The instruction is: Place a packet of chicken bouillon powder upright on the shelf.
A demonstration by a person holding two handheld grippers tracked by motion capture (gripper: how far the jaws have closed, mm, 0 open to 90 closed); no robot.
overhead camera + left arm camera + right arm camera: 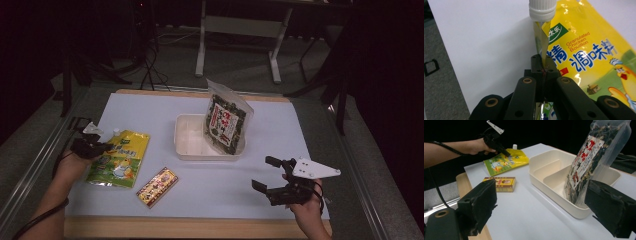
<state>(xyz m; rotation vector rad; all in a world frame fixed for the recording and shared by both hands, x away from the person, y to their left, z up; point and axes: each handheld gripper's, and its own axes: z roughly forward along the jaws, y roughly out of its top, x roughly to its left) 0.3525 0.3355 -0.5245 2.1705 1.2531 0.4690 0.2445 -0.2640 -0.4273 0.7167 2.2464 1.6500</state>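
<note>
Here, a white table (280, 125) (wood-edged) stands on grey carpet (240, 65)

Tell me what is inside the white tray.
The white tray holds one clear bag of dark dried food, standing tilted in its right compartment. The left compartment looks bare. The floor beneath the bag is covered.

- Table (200, 195): pale blue-white top, light wood edging along near and far sides.
- Floor (240, 70): grey carpet, metal rails at left and right.
- White frame stand (240, 27) beyond the table; black cables (150, 65) nearby.
- Surroundings: dark, unlit; light falls on the tabletop.
</note>
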